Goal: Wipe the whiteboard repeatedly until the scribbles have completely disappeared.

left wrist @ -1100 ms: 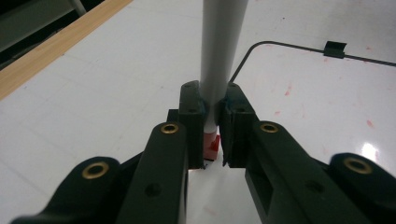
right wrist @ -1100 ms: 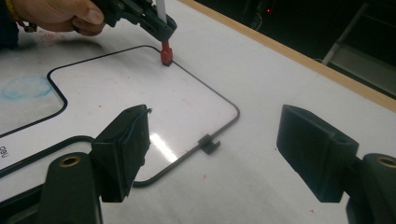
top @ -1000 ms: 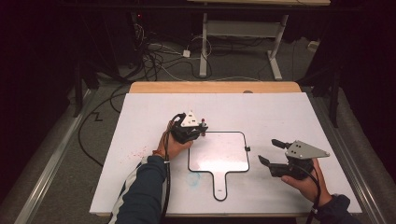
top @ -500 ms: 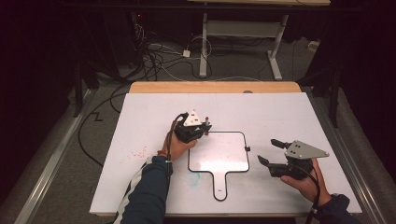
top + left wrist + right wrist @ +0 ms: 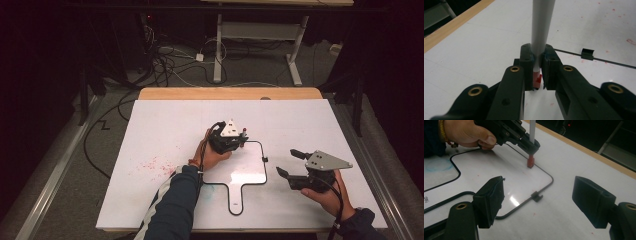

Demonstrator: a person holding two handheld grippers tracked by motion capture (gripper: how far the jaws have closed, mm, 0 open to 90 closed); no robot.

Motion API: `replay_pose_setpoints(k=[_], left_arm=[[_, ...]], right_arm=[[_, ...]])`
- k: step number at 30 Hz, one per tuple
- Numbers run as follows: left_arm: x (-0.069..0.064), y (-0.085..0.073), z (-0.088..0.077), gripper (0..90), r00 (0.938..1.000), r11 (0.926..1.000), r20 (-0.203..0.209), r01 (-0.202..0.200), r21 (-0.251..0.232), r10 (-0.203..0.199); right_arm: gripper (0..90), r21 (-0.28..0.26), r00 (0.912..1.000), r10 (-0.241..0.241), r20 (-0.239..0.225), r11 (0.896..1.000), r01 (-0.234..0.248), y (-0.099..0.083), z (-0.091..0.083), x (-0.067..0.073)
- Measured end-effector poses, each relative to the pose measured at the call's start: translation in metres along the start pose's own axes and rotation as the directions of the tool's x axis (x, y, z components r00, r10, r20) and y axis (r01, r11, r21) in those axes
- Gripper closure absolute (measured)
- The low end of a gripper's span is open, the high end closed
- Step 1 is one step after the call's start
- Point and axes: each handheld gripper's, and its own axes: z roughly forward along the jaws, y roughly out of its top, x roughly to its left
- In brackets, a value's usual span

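1. Left gripper [image 5: 239,140]: black body, topped by a grey three-cornered plate; brass-ringed screw holes are seen on its black jaws.
2. Right gripper [image 5: 290,162]: black, grey plate, trailing black cable.
3. Sleeves: dark blue, a white stripe on the left.

Left gripper [image 5: 235,142] jaws clamped tight, right gripper [image 5: 290,163] jaws spread wide.

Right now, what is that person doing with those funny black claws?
A person holds a gripper in each hand at a white table. The left gripper is shut on a marker, its red end down over the top edge of a small whiteboard. The right gripper waits open beside the board, holding nothing.
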Motion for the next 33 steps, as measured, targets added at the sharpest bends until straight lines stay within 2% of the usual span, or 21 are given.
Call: replay_pose_setpoints(k=[5, 6, 9, 15, 17, 20, 23, 24, 25, 26, 28, 30, 33], left_arm=[[0.005, -0.004, -0.011, 79.0, 0.9997, 0.9992, -0.023, -0.006, 0.039, 0.007], [0.008, -0.009, -0.019, 79.0, 0.9998, 0.9991, -0.016, 0.011, 0.040, -0.011], [0.009, -0.014, -0.027, 78.9, 0.9996, 0.9988, -0.026, 0.008, 0.049, -0.007], [0.008, -0.026, -0.046, 78.9, 0.9993, 0.9988, -0.039, 0.001, 0.050, 0.001], [0.008, -0.030, -0.052, 78.9, 0.9991, 0.9984, -0.042, 0.005, 0.056, -0.002], [0.009, -0.036, -0.059, 78.9, 0.9986, 0.9990, -0.051, 0.017, 0.040, -0.015], [0.005, -0.036, -0.061, 78.9, 0.9986, 0.9994, -0.053, 0.005, 0.034, -0.003], [0.002, -0.036, -0.062, 78.9, 0.9981, 0.9987, -0.058, 0.025, 0.043, -0.023], [0.001, -0.034, -0.062, 78.9, 0.9986, 0.9995, -0.051, 0.017, 0.026, -0.015], [-0.003, -0.033, -0.065, 78.9, 0.9975, 0.9983, -0.056, 0.045, 0.036, -0.043], [-0.006, -0.029, -0.065, 78.8, 0.9981, 0.9990, -0.053, 0.031, 0.031, -0.030], [-0.008, -0.027, -0.064, 78.9, 0.9987, 0.9991, -0.028, 0.042, 0.006, -0.042], [-0.014, -0.022, -0.063, 78.8, 0.9985, 0.9985, -0.002, 0.055, -0.007, -0.055]], right_arm=[[26.1, 0.000, 1.0000, 0.003, 0.006, 1.000, -0.003, 0.000, -0.002, -0.001], [26.1, -0.001, 1.0000, 0.007, 0.007, 1.000, -0.007, 0.000, -0.002, -0.001], [26.1, -0.001, 0.9999, 0.007, 0.010, 1.000, -0.007, 0.000, -0.002, -0.001], [26.1, -0.002, 0.9999, 0.002, 0.013, 1.000, -0.002, 0.001, -0.002, 0.000], [26.1, -0.001, 0.9999, 0.001, 0.011, 1.000, -0.001, 0.001, -0.002, 0.000], [26.1, 0.002, 1.0000, 0.001, 0.009, 1.000, -0.001, 0.001, -0.001, 0.001], [26.1, 0.002, 0.9999, 0.006, 0.008, 1.000, -0.006, 0.001, 0.000, 0.000], [26.1, -0.002, 1.0000, 0.006, 0.008, 1.000, -0.006, 0.002, 0.001, 0.000], [26.1, -0.002, 1.0000, 0.006, 0.008, 1.000, -0.006, 0.002, 0.001, 0.000], [26.1, -0.002, 1.0000, 0.005, 0.007, 1.000, -0.005, 0.002, 0.001, 0.000], [26.1, -0.003, 0.9999, 0.010, 0.005, 1.000, -0.010, 0.002, 0.003, -0.001], [26.1, 0.001, 0.9999, 0.008, 0.006, 1.000, -0.008, 0.002, 0.004, -0.002], [26.1, 0.000, 0.9999, 0.013, 0.006, 1.000, -0.013, 0.003, 0.005, -0.001]])
